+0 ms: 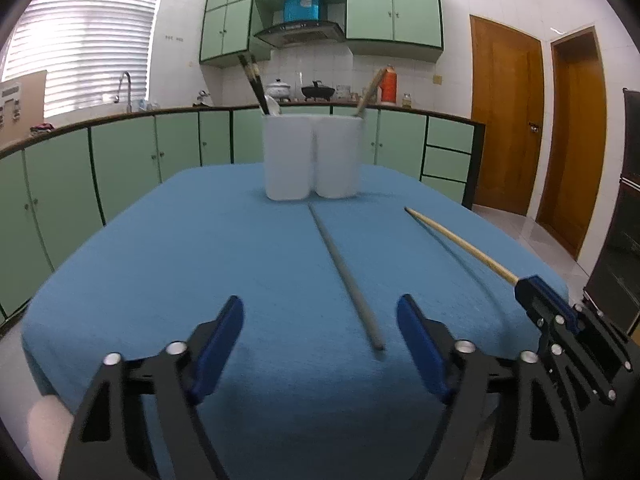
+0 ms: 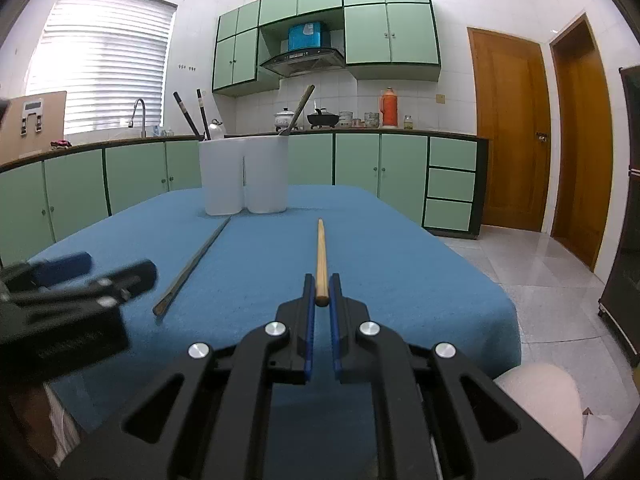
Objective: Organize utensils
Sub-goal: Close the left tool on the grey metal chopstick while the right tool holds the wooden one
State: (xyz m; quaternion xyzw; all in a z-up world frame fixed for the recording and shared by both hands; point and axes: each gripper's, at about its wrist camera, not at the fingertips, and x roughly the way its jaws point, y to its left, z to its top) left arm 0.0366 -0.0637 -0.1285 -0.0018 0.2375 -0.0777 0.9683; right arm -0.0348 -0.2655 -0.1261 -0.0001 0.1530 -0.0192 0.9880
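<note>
Wooden chopstick (image 2: 320, 258) at frame centre is pinched by our right tongs (image 2: 322, 300); our left tongs (image 1: 320, 332), spread, frame the grey chopstick (image 1: 344, 276).

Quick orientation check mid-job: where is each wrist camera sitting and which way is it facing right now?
Left wrist: behind the open left gripper, low over the blue table, facing the white holder; right gripper at right.
Right wrist: behind the right gripper, shut on the wooden chopstick, facing the same way; left gripper blurred at left.
Shared: holder, grey chopstick, wooden chopstick.
</note>
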